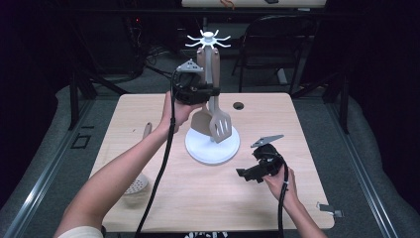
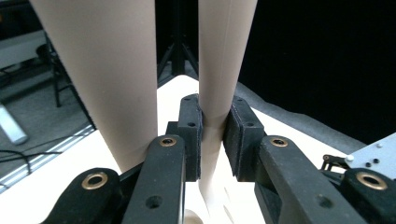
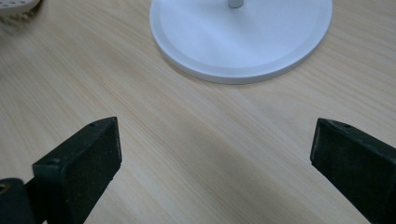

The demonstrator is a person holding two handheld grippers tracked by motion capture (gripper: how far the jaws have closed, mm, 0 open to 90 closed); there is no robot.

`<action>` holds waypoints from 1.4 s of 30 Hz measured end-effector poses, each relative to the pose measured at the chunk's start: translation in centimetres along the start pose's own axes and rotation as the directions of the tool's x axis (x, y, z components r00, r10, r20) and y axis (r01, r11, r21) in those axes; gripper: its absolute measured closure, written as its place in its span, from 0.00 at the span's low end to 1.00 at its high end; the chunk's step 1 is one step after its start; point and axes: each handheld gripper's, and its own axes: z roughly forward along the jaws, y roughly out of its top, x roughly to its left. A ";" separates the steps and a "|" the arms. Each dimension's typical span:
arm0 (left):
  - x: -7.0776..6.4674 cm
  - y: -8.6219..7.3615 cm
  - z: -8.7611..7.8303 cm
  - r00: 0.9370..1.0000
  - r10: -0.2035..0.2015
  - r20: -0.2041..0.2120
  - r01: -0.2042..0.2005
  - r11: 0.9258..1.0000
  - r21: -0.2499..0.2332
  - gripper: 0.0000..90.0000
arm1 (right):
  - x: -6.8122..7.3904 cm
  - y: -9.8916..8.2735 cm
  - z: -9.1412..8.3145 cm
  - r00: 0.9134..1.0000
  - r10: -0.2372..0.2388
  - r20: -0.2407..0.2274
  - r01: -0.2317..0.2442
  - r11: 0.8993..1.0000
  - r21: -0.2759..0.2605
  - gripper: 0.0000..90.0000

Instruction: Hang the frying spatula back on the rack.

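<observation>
A white utensil stand (image 1: pixel 212 148) with a round base and a hook crown (image 1: pixel 208 39) stands mid-table. Two beige utensils hang from it: a slotted spatula (image 1: pixel 221 125) and a solid turner (image 1: pixel 201 120). My left gripper (image 1: pixel 210 91) is raised beside the pole. In the left gripper view it (image 2: pixel 214 135) is shut on the slotted spatula's handle (image 2: pixel 222 56), with the turner's handle (image 2: pixel 102 79) just to its left. My right gripper (image 1: pixel 247 174) hovers low over the table to the right of the base, open. Between its fingers (image 3: pixel 212 163) is bare wood, with the stand's base (image 3: pixel 240 42) ahead.
A perforated skimmer (image 1: pixel 136 186) with a wooden handle (image 1: pixel 147 130) lies at the table's left; its edge (image 3: pixel 14 5) shows in the right gripper view. A cable hole (image 1: pixel 238 105) sits behind the stand. A metal clip (image 1: pixel 329 208) lies near the front right corner, and a chair (image 1: pixel 277 39) stands beyond the table.
</observation>
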 end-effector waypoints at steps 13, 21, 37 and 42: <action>-1.0 -0.1 -0.7 0.999 0.037 -0.032 -0.038 0.999 -0.012 0.71 | 0.0 0.0 0.0 1.000 0.006 -0.005 -0.006 1.000 0.004 0.02; -1.7 -0.5 -1.6 0.998 0.050 -0.029 -0.050 0.999 -0.009 0.48 | 0.0 0.0 0.1 1.000 0.006 -0.007 -0.006 1.000 -0.005 0.02; -1.8 -1.6 -4.5 0.994 0.097 0.051 -0.096 0.995 -0.020 0.19 | -0.1 0.0 0.1 1.000 -0.002 -0.006 0.003 1.000 0.012 0.02; -1.1 -1.7 -5.4 0.996 0.079 0.047 -0.078 0.997 -0.029 0.17 | 0.0 0.0 0.2 1.000 0.002 -0.006 -0.002 1.000 0.012 0.02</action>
